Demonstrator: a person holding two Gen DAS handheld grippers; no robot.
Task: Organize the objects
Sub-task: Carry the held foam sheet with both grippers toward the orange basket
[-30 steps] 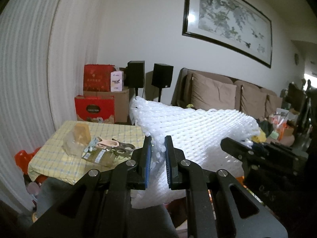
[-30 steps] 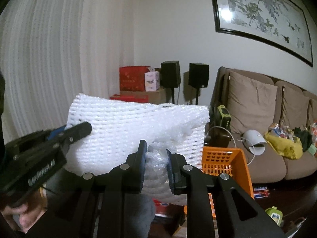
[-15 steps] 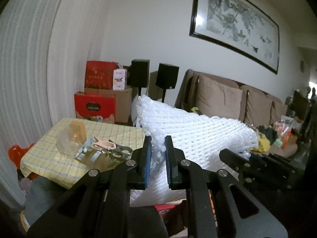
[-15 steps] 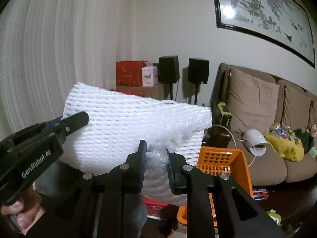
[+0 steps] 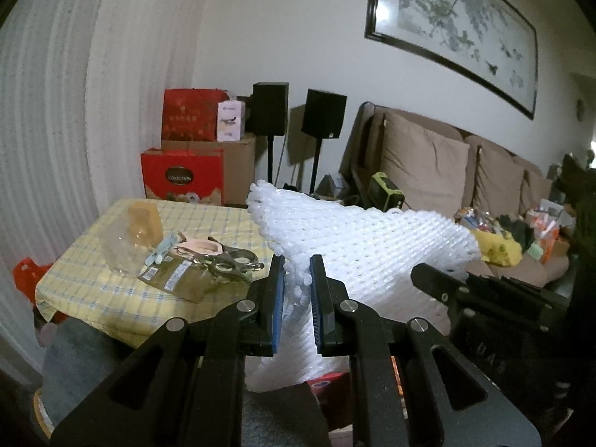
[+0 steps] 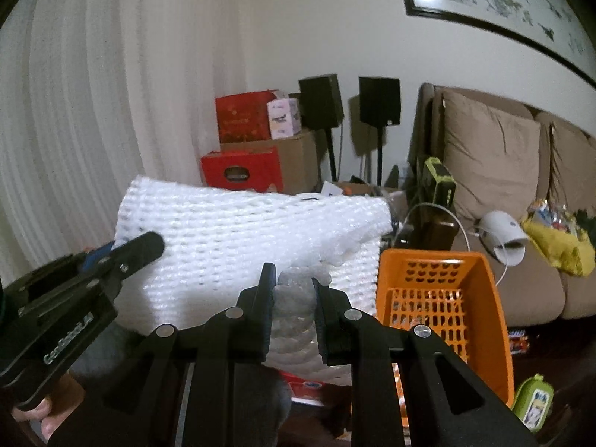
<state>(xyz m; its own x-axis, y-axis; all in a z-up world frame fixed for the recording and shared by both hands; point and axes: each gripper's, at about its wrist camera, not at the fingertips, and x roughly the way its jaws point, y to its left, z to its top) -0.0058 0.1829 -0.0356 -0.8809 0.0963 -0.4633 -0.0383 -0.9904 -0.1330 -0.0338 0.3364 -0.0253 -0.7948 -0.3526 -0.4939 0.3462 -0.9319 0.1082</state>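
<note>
Sinking between the two grippers, the white foam netting point(image 5: 372, 246) now hangs lower than a second ago: in the left wrist view the yellow checked table point(image 5: 85, 272) and the red boxes point(image 5: 182, 178) sit higher and closer in the frame, and in the right wrist view the orange basket point(image 6: 480, 298) shows far more of its inside. The left gripper point(image 5: 298, 279) is clamped on one edge of the netting, its blue pads pressed into the foam. The right gripper point(image 6: 294, 290) is clamped on a scrunched wad of the same sheet at the opposite side, with bubbly plastic bunched between its jaws. Neither grip has changed; the sheet is stretched between the two tools, held in the air above the floor, clear of the table and just left of the basket.

My reading is that the carry is turning into a set-down. The basket, tilted with its mouth open towards the camera, looks the likely place for the netting, though the table is also near. The sheet is soft and wide, so it may need folding or stuffing to fit.
</note>
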